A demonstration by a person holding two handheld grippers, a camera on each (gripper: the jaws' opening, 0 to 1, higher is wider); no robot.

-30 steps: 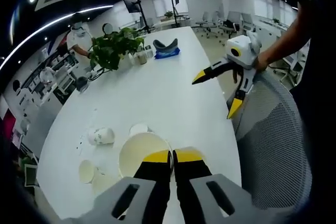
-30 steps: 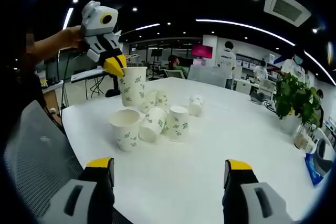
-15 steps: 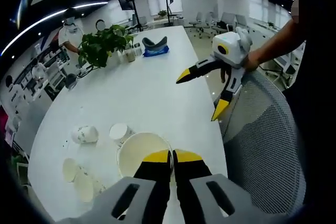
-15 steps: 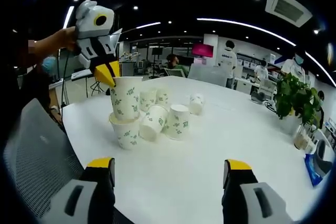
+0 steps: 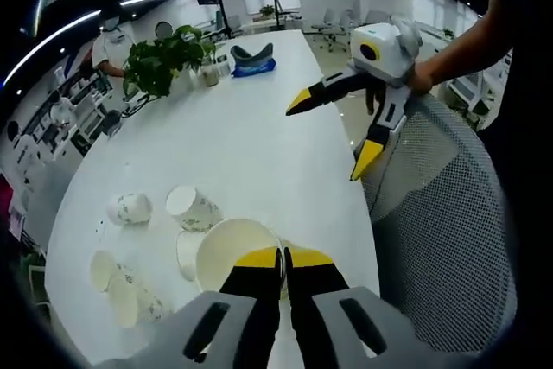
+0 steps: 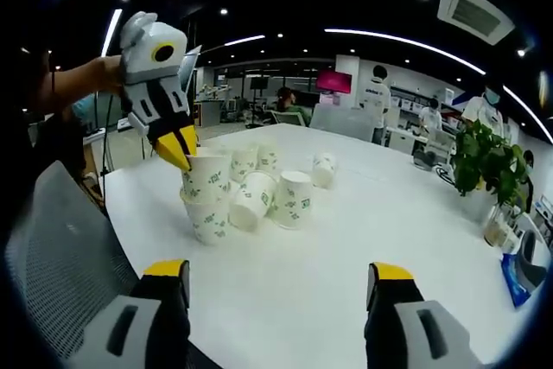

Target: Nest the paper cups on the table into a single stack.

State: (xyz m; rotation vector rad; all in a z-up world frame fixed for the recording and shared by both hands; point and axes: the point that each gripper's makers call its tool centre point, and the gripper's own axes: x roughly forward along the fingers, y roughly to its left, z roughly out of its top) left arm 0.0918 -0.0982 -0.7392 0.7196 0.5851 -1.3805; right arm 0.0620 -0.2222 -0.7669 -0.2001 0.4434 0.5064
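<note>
While the left gripper (image 6: 177, 146) pinches a paper cup's (image 6: 206, 177) rim, seating it in an upright cup (image 6: 210, 219) at the table's (image 6: 346, 257) near left, the right gripper (image 6: 276, 287) hangs wide open, empty. Thin cups crush easily (grip rims lightly).

The left gripper (image 5: 282, 257) has its yellow-tipped fingers (image 5: 257, 258) pressed together on the near rim of a paper cup (image 5: 229, 246), whose open mouth faces the camera. Beyond it on the white table (image 5: 251, 136) lie more cups: one on its side (image 5: 192, 206), another further left (image 5: 128, 209), and some at the lower left (image 5: 117, 287). The right gripper (image 5: 341, 131) hangs over the table's edge, fingers spread. A plant (image 5: 160, 62) stands at the far end.
</note>
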